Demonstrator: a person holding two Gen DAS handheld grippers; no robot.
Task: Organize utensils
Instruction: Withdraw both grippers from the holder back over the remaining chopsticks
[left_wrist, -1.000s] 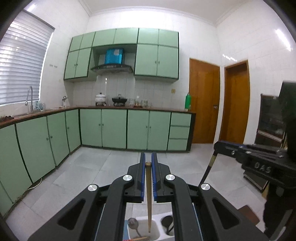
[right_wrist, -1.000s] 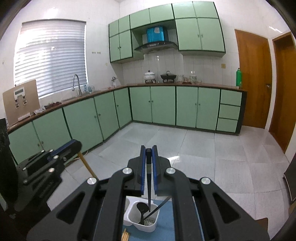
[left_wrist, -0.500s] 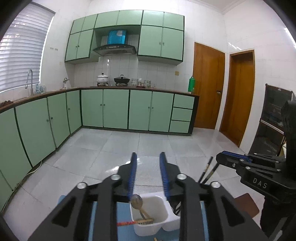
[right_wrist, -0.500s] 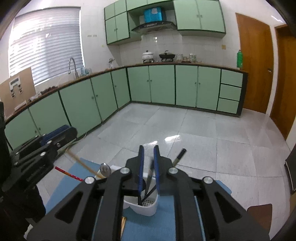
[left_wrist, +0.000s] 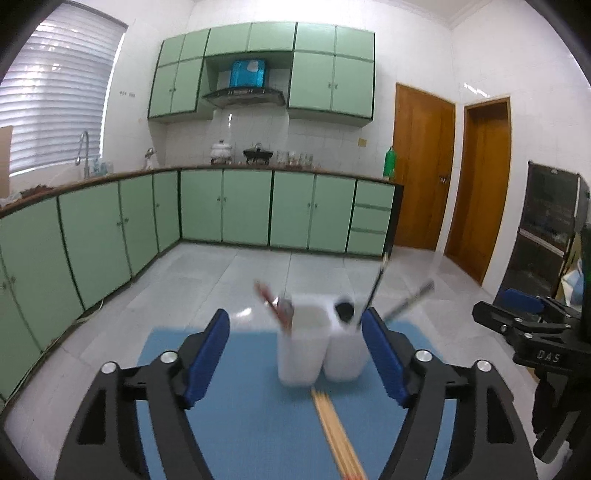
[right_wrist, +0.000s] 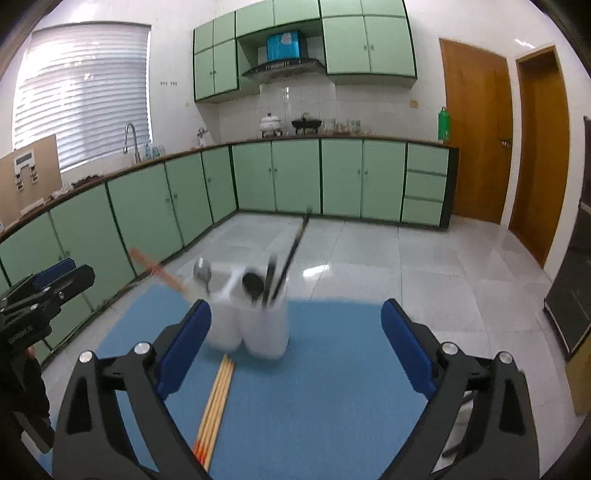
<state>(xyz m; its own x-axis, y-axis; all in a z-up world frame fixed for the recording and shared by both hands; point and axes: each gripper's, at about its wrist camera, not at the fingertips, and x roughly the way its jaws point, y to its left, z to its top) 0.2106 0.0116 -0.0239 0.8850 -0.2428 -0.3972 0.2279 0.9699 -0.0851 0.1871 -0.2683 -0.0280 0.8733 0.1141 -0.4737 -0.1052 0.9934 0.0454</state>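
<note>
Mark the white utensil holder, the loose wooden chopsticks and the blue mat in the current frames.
white utensil holder (right_wrist: 258, 332): right wrist view, front wall of its right compartment.
wooden chopsticks (right_wrist: 218, 398): right wrist view, mid-length of the bundle lying on the mat.
blue mat (left_wrist: 251, 424): left wrist view, bare patch left of the chopsticks.

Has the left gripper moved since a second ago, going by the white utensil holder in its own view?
Yes. The left gripper has dropped and pulled back: the white utensil holder, earlier beneath its jaws, now stands ahead. Jaws opening, nothing gripped.
</note>
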